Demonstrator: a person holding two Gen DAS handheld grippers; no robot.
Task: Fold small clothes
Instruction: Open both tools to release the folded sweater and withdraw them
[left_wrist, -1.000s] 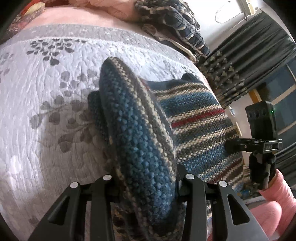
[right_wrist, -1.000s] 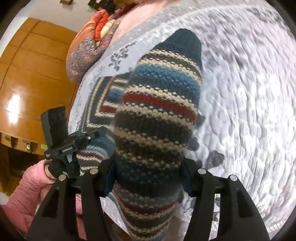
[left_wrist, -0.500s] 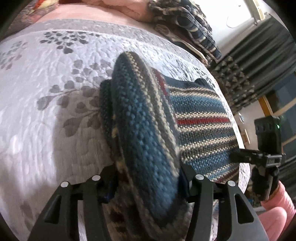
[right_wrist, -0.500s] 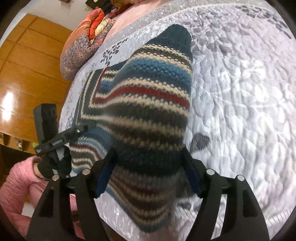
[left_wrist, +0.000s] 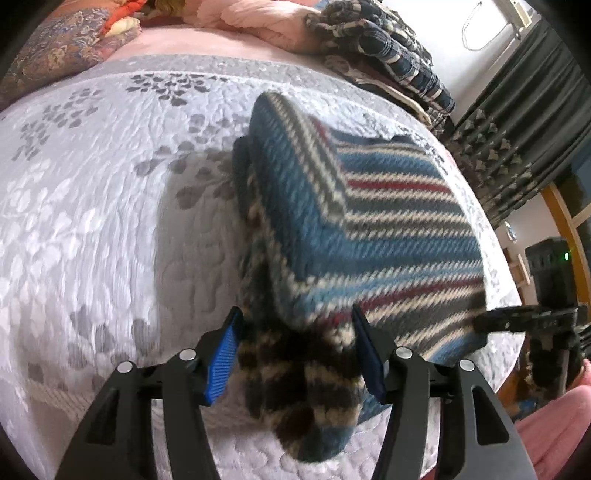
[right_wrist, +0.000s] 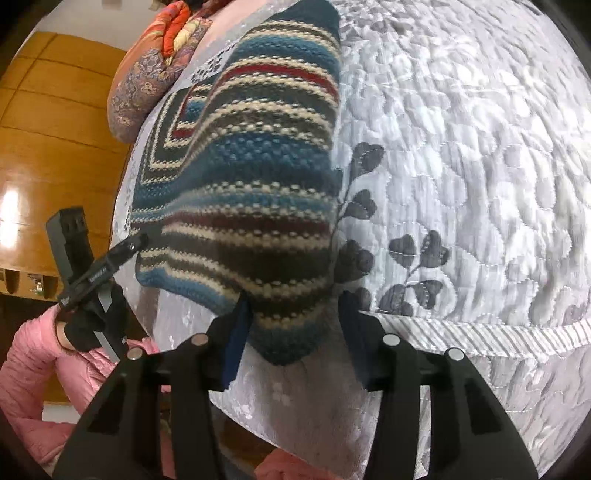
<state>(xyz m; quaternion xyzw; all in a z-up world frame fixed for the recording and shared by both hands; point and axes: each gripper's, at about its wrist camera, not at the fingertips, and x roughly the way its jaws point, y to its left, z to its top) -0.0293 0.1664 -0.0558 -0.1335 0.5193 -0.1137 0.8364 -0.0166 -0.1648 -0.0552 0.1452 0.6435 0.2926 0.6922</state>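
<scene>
A knitted sweater (left_wrist: 388, 221) striped in blue, cream, grey and red lies folded on the grey-white quilt (left_wrist: 92, 229). My left gripper (left_wrist: 295, 354) is open at its near left corner; the blurred dark corner lies between the blue pads (left_wrist: 221, 350) without being squeezed. In the right wrist view the same sweater (right_wrist: 258, 177) stretches away up the bed. My right gripper (right_wrist: 291, 325) is open, with the pointed near corner resting between its fingers and gaps on both sides. Each view shows the other gripper held in a black-gloved hand.
Patterned cushions (right_wrist: 147, 81) and a pile of checked and pink bedding (left_wrist: 388, 48) lie at the head of the bed. Dark curtains (left_wrist: 517, 122) hang to the right. A wooden wardrobe (right_wrist: 44, 147) stands behind the pink sleeve (right_wrist: 33, 369). The quilt's edge (right_wrist: 480, 332) runs close below my right gripper.
Both grippers carried the raised sweater edge down and toward me, laying it over the rest. The fabric that filled both gaps now lies loose on the quilt, and the blue pads show.
</scene>
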